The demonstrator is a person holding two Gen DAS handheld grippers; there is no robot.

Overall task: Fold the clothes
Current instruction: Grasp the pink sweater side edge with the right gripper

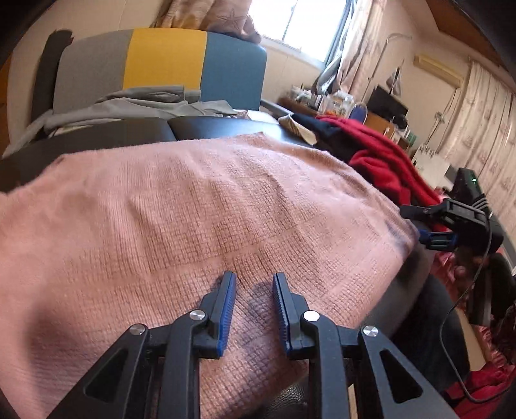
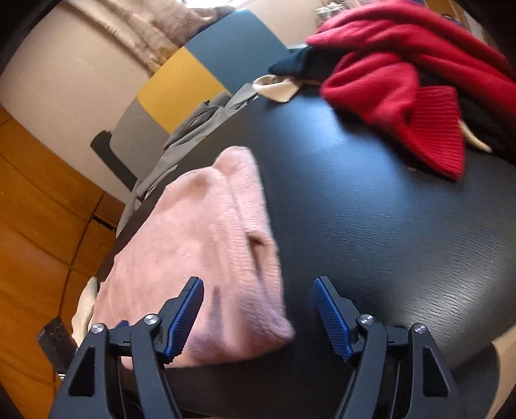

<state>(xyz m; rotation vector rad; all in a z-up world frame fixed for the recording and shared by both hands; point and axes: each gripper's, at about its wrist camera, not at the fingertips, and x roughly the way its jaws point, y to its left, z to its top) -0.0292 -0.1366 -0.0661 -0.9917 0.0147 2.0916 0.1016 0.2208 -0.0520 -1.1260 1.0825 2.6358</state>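
Daylight pours through a window [image 1: 296, 22] hung with pale curtains [image 1: 361, 54] onto cream walls [image 1: 290, 64], a grey, yellow and blue panelled chair back [image 1: 161, 64], a cluttered wooden side table [image 1: 322, 106] and orange wood panelling [image 2: 35, 206].

Legible text, labels, brands, numbers, signs: none in either wrist view. Nearest item: a star outline drawn on the beige curtain [image 1: 233, 20] above the colour-block chair back; a figure, not lettering. Small containers on the far desk are too blurred to read.
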